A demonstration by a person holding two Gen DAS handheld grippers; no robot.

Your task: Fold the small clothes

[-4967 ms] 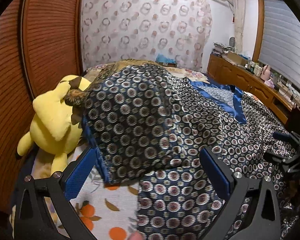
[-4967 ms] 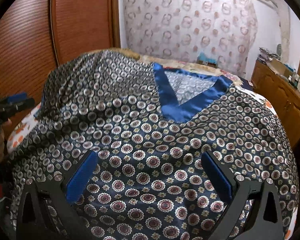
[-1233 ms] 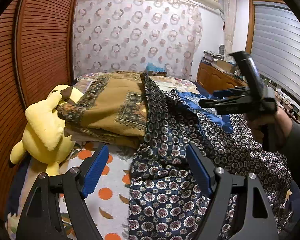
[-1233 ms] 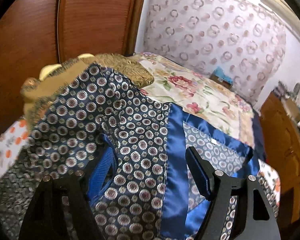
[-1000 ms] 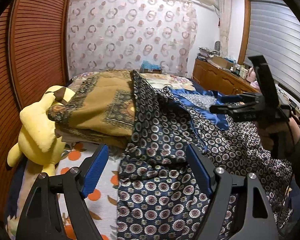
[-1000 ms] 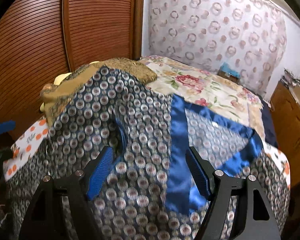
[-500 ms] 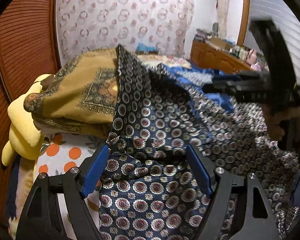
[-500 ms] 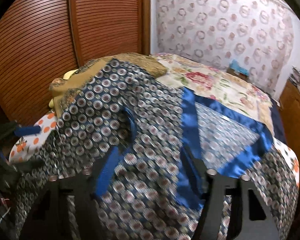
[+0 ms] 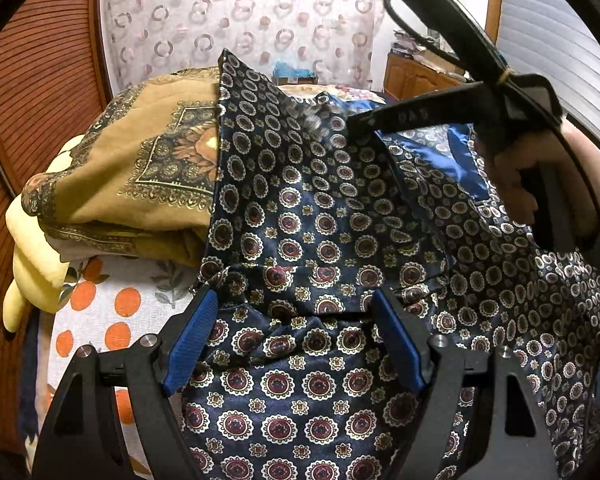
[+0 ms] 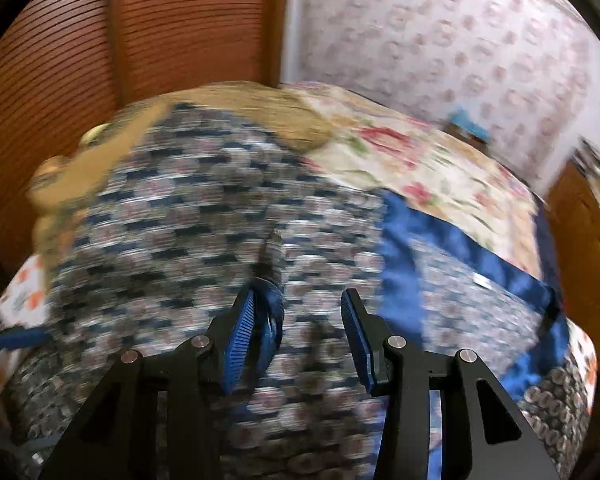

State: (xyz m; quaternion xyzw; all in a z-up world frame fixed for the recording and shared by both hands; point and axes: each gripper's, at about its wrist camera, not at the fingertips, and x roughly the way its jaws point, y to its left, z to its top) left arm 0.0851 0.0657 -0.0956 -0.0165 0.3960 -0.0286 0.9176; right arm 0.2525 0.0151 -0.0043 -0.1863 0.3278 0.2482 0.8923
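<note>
A navy satin top (image 9: 300, 232) with a ring print and a blue satin neckline (image 9: 448, 156) lies spread on the bed; it also shows blurred in the right wrist view (image 10: 204, 216). My left gripper (image 9: 296, 320) is open, low over its near part, with the fabric bunched between the fingers. My right gripper (image 10: 298, 320) is half closed around a raised fold by the blue-trimmed sleeve edge (image 10: 272, 312), its pads apart. In the left wrist view the right gripper (image 9: 356, 122) reaches in from the right onto the shoulder area, fingertips hidden.
A folded mustard patterned blanket (image 9: 148, 160) lies to the left under the top's edge, over a yellow plush toy (image 9: 32, 272). The bed has an orange-dotted sheet (image 9: 112, 312) and a floral cover (image 10: 400, 152). Wooden louvred doors (image 10: 160, 28) stand at the left.
My right gripper has narrowed from wide open around the raised fold while moving. My left gripper has come lower and closer onto the fabric.
</note>
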